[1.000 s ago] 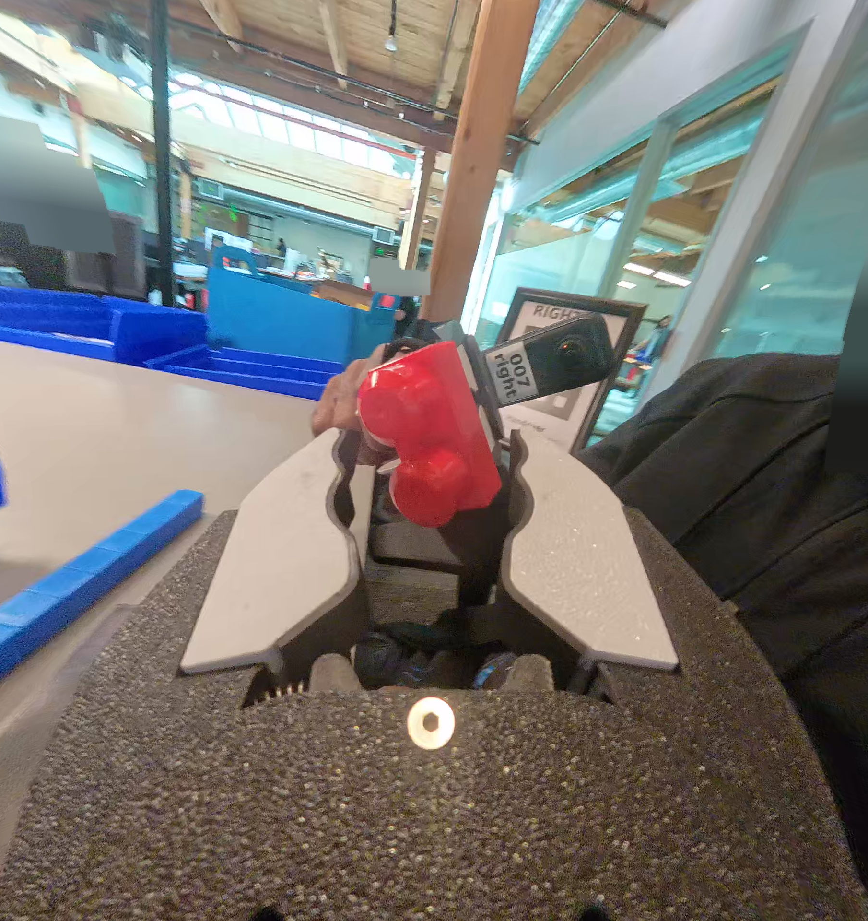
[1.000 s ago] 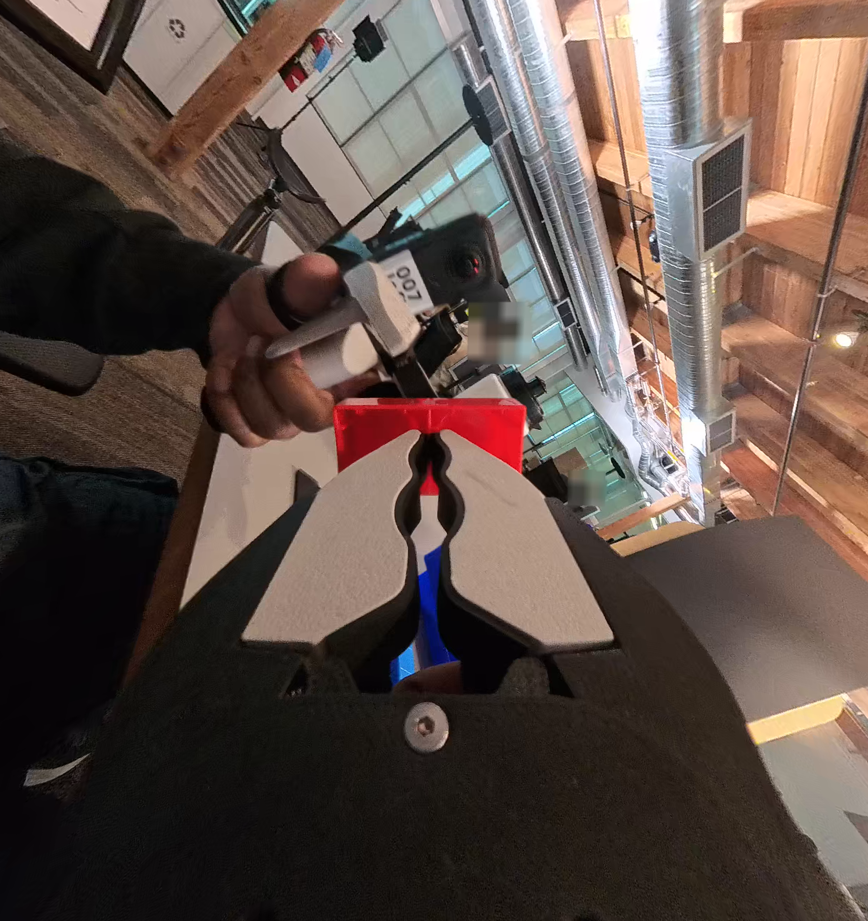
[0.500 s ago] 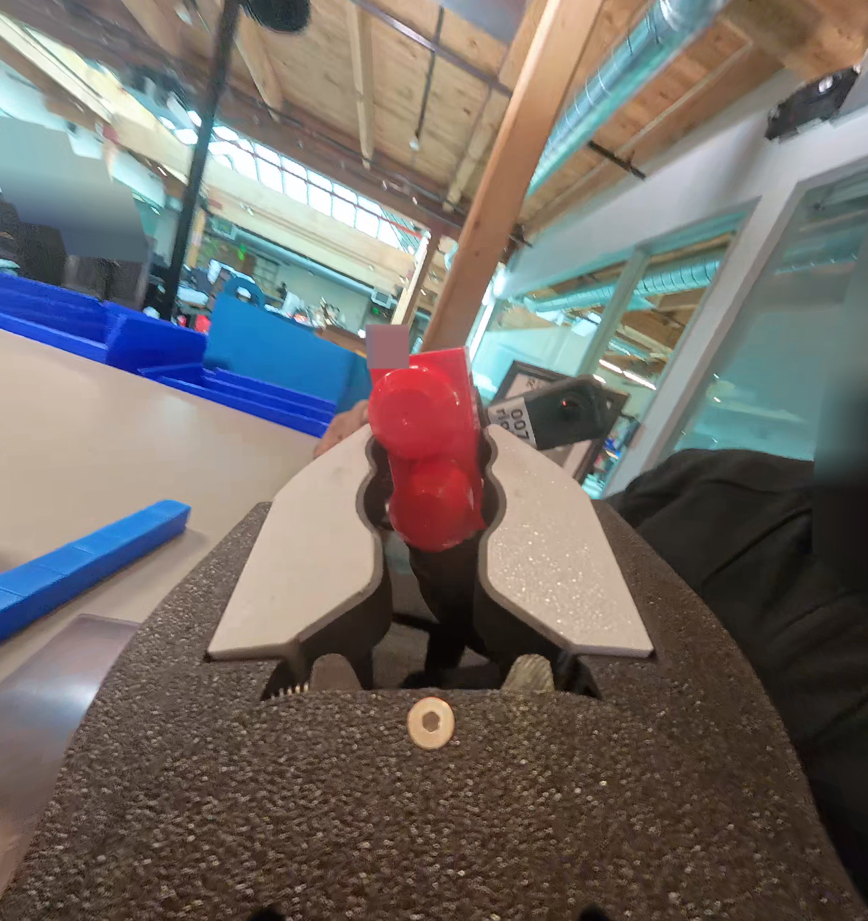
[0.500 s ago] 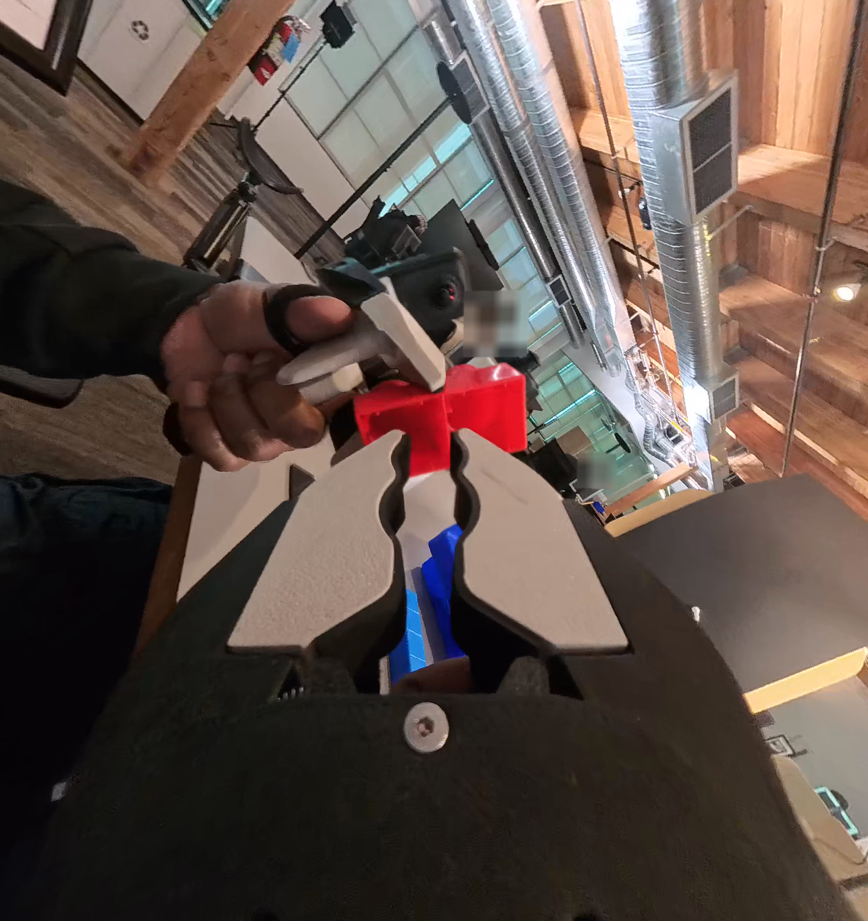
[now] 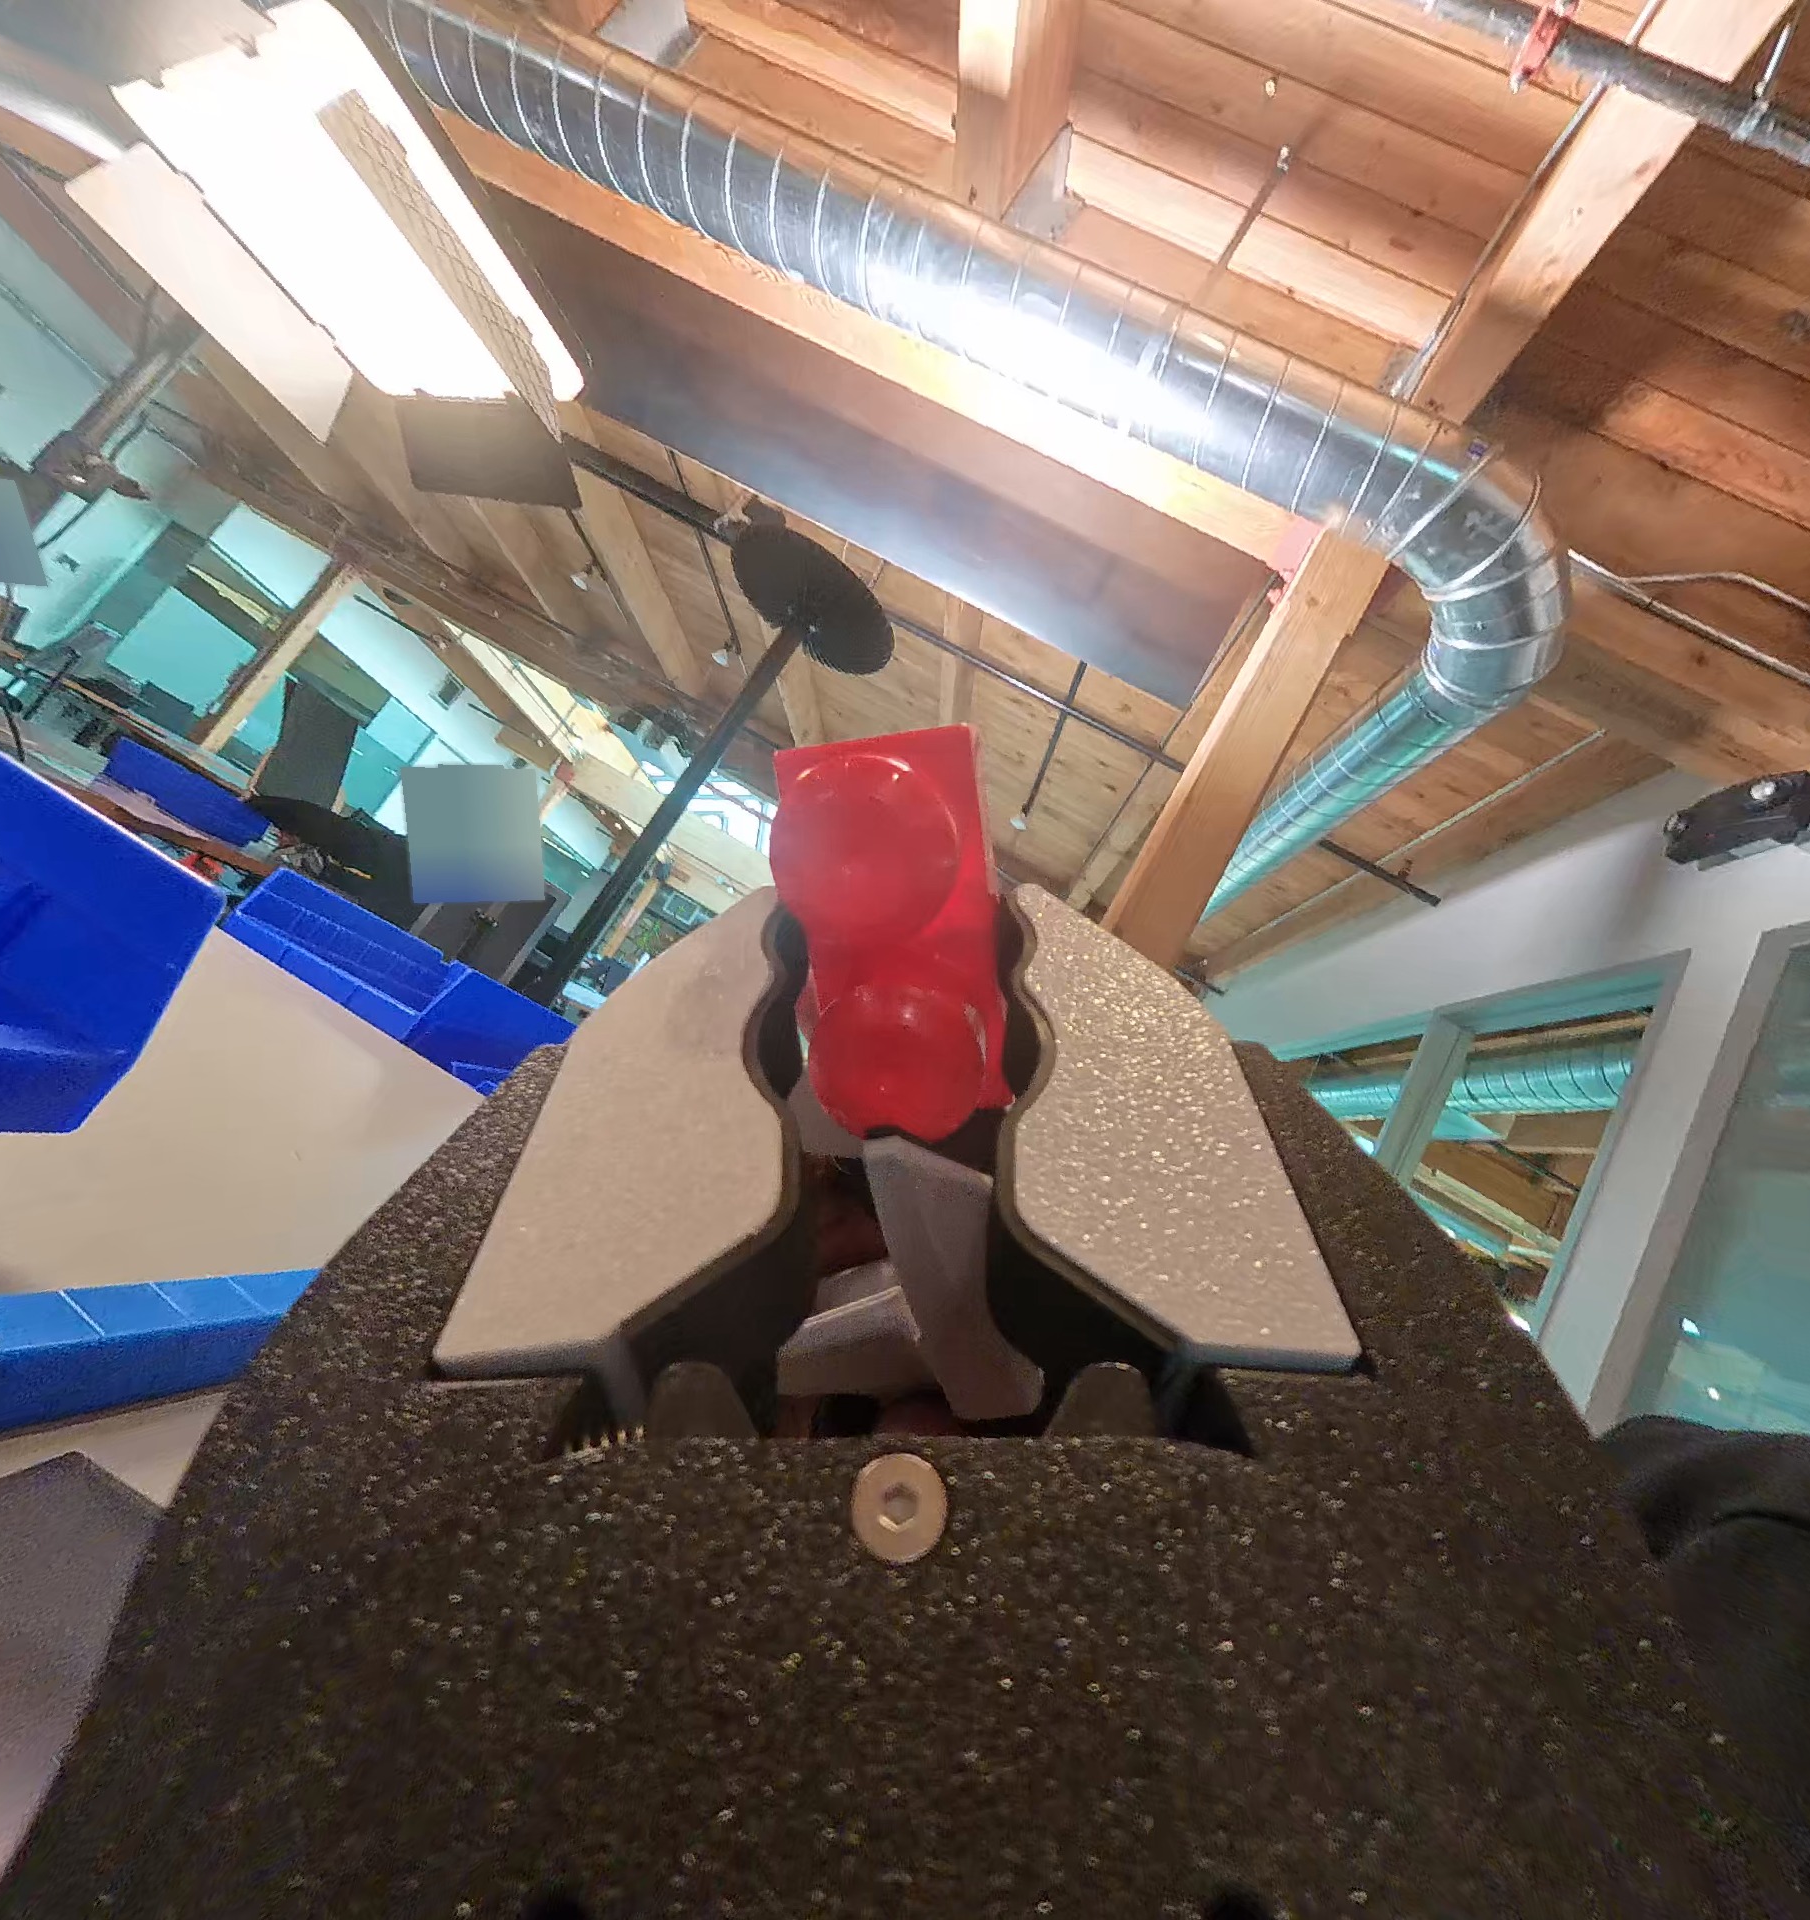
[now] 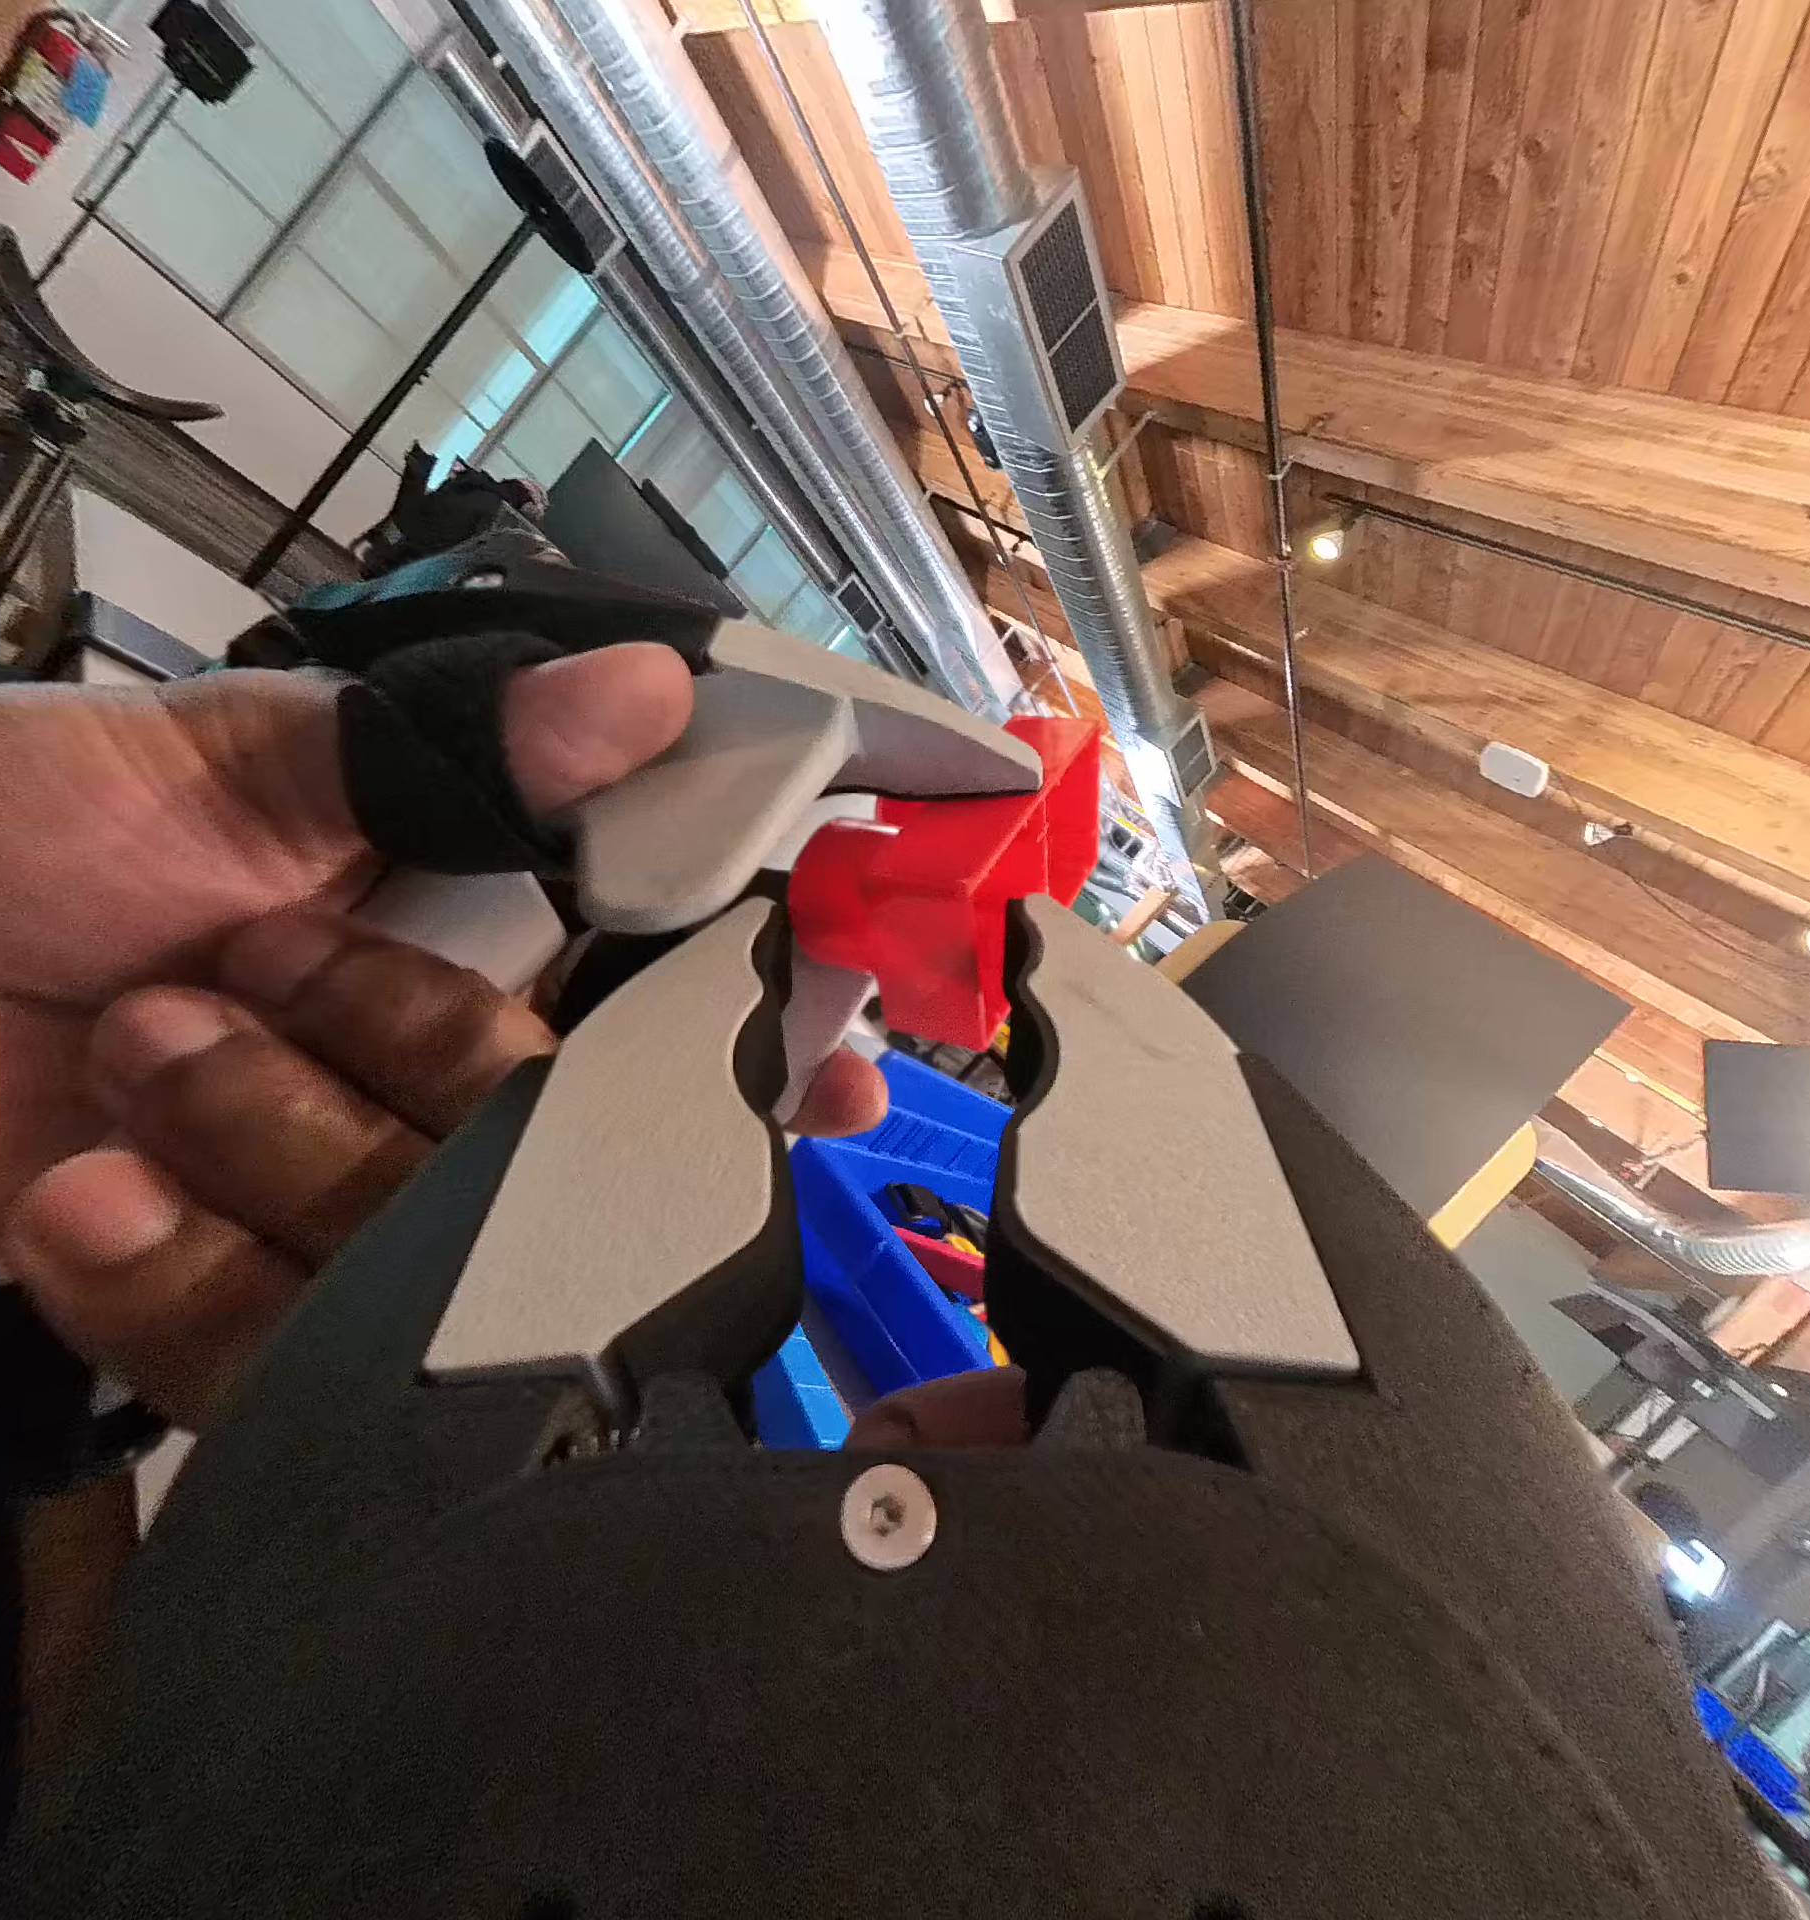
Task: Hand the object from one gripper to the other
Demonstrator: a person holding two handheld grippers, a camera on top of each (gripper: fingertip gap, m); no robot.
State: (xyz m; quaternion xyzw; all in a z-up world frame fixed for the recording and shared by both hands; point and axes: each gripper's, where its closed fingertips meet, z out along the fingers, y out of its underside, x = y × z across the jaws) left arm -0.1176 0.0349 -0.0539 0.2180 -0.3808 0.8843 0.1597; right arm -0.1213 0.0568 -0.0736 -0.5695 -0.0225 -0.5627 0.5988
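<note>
A red two-stud brick (image 5: 885,935) sits between my left gripper's (image 5: 890,925) grey fingers, which are shut on its sides, held up in the air. One grey finger of the right gripper (image 5: 932,1247) shows just below the brick. In the right wrist view, my right gripper (image 6: 896,914) is open, its tips on either side of the red brick (image 6: 932,914) with small gaps. The left gripper's fingers (image 6: 807,769) clamp the brick from above and below. A hand (image 6: 205,914) holds that gripper.
Blue bins (image 5: 49,935) and a low blue strip (image 5: 101,1340) stand on the white table (image 5: 205,1143) to the left. A blue bin with small items (image 6: 880,1247) lies beyond the right gripper. Wooden beams and metal ducts (image 5: 984,281) are overhead.
The right gripper was shut on the red brick and has opened. The left gripper was open around it and has shut on it. Both views have tilted up toward the ceiling.
</note>
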